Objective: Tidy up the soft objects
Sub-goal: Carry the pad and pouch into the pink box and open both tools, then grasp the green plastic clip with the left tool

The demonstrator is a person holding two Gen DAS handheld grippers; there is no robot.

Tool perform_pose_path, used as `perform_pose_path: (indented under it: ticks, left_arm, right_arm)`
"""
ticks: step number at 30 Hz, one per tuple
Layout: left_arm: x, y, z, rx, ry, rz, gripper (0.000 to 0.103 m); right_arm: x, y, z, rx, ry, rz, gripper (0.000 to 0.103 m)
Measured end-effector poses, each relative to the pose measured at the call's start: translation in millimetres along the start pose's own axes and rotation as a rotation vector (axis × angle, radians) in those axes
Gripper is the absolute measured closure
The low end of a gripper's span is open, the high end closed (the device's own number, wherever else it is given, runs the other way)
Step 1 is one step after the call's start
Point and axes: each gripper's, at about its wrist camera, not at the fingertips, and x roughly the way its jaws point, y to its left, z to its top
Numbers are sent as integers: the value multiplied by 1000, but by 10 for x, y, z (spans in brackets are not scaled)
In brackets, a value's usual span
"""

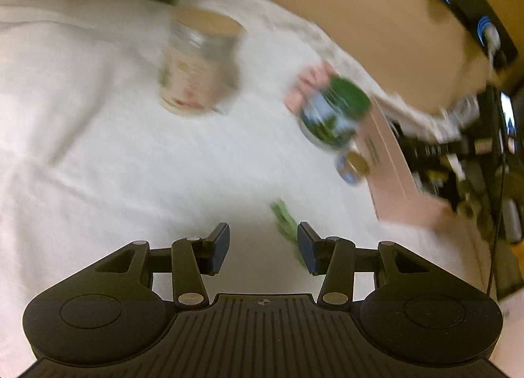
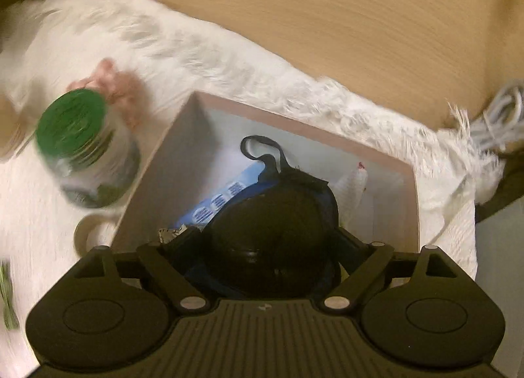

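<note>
- Overall, two grippers show, one per wrist view, both above a white fringed cloth point(image 1: 98, 149) spread over a wooden table point(image 2: 327, 18).
- Left gripper point(image 1: 263, 248): its jaws stand apart with nothing between them; only bare cloth lies under the gap.
- One green stringy scrap point(image 1: 285, 221) lies on the cloth just beside the left gripper's right-hand finger; the blur hides what it is.
- Right gripper point(image 2: 268, 243): its jaws stand wide on either side of one dark rounded soft item point(image 2: 271, 234) with a black strap loop, right over the box; whether the pads press on it I cannot tell.
- One pink cardboard box point(image 2: 157, 188) sits open on the cloth near its fringed edge. Inside, besides the dark item, are one blue-and-white packet point(image 2: 222, 201) and one white fabric piece point(image 2: 353, 185).
- Jars, three counted: one clear jar with a tan lid point(image 1: 199, 63), one green-lidded jar point(image 1: 334, 113) just beside the box, and one small gold-lidded jar point(image 1: 353, 165) touching the box wall.
- One pink soft thing point(image 2: 114, 90) lies behind the green-lidded jar.
- One bundle of white cable point(image 2: 501, 116) rests on the table past the fringe.
</note>
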Motion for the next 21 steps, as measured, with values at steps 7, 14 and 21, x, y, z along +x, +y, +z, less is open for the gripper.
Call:
perform_pose_path:
  ticks: [7, 14, 21]
  left_arm:
    - [335, -413, 27, 146, 50, 61, 53]
    - [595, -560, 52, 213, 48, 104, 53]
    - [671, -642, 40, 289, 26, 121, 53]
  right_arm:
    - [-688, 29, -260, -14, -207, 32, 16]
    - [-1109, 143, -662, -1, -295, 70, 16]
    - [-1121, 406, -988, 39, -234, 187, 16]
